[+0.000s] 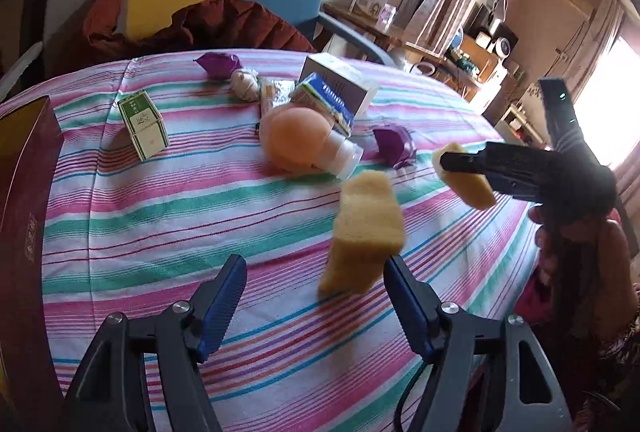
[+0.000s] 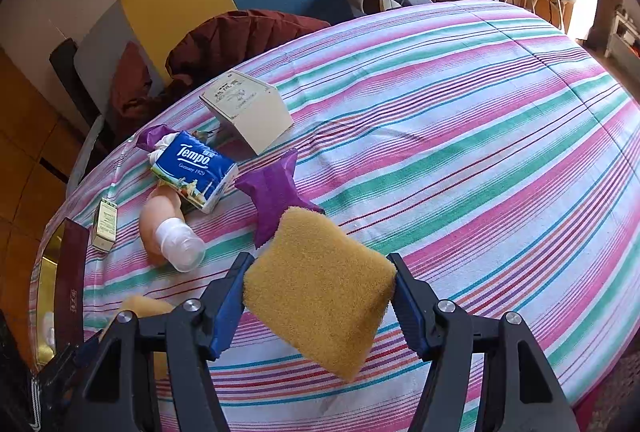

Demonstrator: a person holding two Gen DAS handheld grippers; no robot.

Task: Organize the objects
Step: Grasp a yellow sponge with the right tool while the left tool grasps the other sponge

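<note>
Low in the left wrist frame, the left gripper (image 1: 314, 272) stands spread wide, a blurred yellow sponge (image 1: 366, 228) just touching its right finger, unpinched. At lower centre of the right wrist frame, the right gripper (image 2: 320, 284) clamps a second sponge (image 2: 320, 288) above the striped tablecloth (image 2: 460, 136).

Right gripper (image 2: 320, 286) — blue-padded jaws pressed on a yellow sponge (image 2: 320, 292), held tilted above the striped tablecloth (image 2: 460, 136). Beyond it lay a purple wrapper (image 2: 276, 192), a Tempo tissue pack (image 2: 196, 170), a white box (image 2: 248, 110) and a peach bottle (image 2: 170, 232) — a small green carton (image 2: 105, 226) stood near the maroon box (image 2: 72, 292) at the left edge.
</note>
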